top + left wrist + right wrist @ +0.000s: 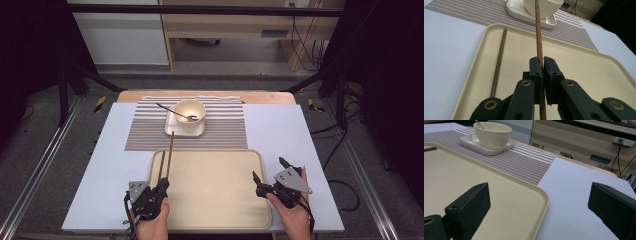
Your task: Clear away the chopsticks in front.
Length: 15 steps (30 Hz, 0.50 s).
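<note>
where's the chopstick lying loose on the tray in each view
High view: the loose chopstick lies along the left edge of the tray, just left of the one held in the left gripper.
Left gripper view: left of the jaws, slanting up the tray.
Right gripper view: its tip shows at the far left edge.
Shared landmark: the cream bowl on its square plate.

The table (280,135) fills the frame's centre; a striped mat (150,127) lies at its upper middle, a tray (215,200) below it.
</note>
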{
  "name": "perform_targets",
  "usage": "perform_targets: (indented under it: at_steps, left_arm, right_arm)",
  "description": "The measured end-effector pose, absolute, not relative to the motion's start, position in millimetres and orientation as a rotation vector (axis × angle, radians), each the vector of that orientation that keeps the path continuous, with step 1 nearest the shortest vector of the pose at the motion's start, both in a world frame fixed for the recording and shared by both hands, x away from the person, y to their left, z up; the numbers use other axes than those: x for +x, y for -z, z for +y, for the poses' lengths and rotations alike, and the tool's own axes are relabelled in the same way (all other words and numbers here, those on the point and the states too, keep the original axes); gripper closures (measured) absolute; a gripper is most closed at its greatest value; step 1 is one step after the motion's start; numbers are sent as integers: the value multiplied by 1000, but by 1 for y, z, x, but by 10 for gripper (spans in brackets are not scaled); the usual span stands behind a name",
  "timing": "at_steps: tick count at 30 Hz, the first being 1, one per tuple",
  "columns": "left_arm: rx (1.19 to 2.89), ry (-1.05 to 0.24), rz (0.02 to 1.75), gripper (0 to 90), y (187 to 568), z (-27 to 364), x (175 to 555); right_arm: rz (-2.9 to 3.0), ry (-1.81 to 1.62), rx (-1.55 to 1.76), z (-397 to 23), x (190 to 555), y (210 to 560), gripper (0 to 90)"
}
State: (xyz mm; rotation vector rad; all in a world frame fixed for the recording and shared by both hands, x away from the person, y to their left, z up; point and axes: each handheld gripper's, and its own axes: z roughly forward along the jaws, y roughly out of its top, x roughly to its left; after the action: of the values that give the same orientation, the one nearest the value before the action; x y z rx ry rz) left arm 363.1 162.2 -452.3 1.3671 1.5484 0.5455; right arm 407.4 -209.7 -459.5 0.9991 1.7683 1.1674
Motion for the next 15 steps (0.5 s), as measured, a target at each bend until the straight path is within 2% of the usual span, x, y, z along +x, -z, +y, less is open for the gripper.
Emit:
perform_targets:
  at_steps: [15]
  left_arm:
    - [1390, -573, 1585, 855, 467, 167, 353]
  right_arm:
    - [1771, -1169, 992, -209, 407, 459, 45]
